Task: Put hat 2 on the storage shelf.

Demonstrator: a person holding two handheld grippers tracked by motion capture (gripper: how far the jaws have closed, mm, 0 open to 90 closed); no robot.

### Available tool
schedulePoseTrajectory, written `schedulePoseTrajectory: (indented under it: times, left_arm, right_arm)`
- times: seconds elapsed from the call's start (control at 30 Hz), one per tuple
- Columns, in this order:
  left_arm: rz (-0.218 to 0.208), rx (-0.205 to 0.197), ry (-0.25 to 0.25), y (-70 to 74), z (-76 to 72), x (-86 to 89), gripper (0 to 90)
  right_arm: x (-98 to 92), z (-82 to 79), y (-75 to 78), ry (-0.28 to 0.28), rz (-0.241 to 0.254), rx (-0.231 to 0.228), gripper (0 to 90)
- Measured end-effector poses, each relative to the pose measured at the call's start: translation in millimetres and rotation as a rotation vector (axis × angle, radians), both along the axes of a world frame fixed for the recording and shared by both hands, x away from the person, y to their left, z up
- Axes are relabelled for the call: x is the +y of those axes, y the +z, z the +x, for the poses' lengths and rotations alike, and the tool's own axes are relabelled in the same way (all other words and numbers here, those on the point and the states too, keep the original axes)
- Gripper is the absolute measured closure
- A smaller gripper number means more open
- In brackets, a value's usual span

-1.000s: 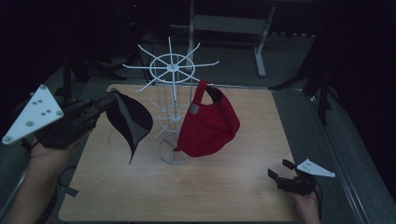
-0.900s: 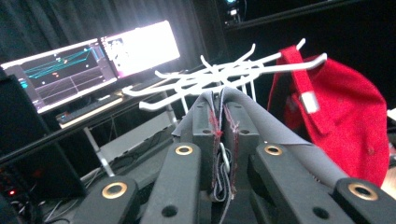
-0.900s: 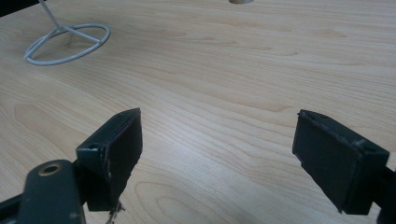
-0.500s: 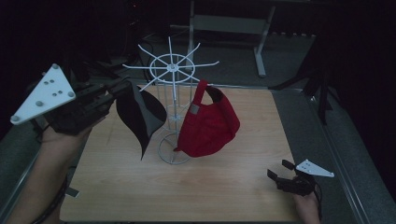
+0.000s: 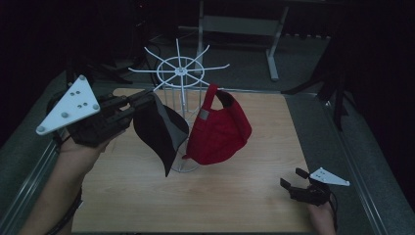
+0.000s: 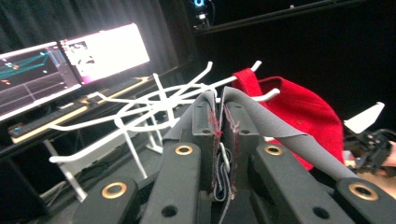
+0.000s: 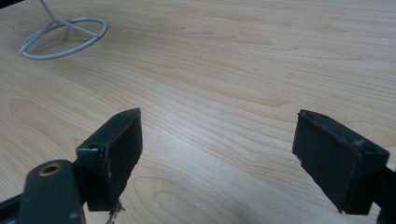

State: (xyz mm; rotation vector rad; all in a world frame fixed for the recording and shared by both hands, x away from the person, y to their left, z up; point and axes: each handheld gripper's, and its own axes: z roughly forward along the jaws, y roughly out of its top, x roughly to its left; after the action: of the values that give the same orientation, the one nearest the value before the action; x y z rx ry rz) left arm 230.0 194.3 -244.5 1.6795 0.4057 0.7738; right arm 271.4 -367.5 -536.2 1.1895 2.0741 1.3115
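Note:
A white wire rack with spoke hooks stands on the wooden table. A red cap hangs from one of its hooks on the right side. My left gripper is shut on the strap of a black and grey cap, held up left of the rack, near its spokes. In the left gripper view the grey band is pinched between the jaws, with the rack's hooks and the red cap just beyond. My right gripper rests open at the table's near right; its pads hold nothing.
The rack's ring base lies on the table ahead of the right gripper. Lit monitors stand behind the rack in the left gripper view. A metal stand sits beyond the table's far edge.
The left gripper has carried the black and grey cap rightward and a little up, closer to the rack's hooks. The right gripper has stayed put.

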Motion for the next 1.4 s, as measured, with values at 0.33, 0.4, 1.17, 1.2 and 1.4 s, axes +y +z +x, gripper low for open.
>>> schedulePoseTrajectory:
  times: [0.33, 0.4, 1.17, 1.2, 1.4]
  left_arm:
    - [0.043, 0.020, -0.009, -17.9, -4.6, -7.1, 84.5]
    - [0.048, 0.022, -0.003, -22.0, -4.8, -8.4, 84.3]
    - [0.011, 0.089, -0.015, -51.5, -14.0, 6.1, 60.3]
    - [0.000, 0.096, -0.013, -57.1, -18.9, 10.8, 58.2]
    - [-0.032, 0.106, -0.018, -64.8, -27.8, 17.1, 52.1]
  right_arm:
    - [0.6, 0.1, -0.2, 0.001, -0.001, 0.003, 16.0]
    - [0.2, 0.1, -0.4, 0.000, -0.002, 0.004, 16.0]
    - [-0.4, 0.5, 0.7, 0.001, 0.002, 0.000, 16.0]
    - [-0.3, 0.5, 0.7, 0.002, 0.002, 0.000, 16.0]
    - [0.0, 0.5, 0.4, 0.002, 0.002, -0.001, 16.0]
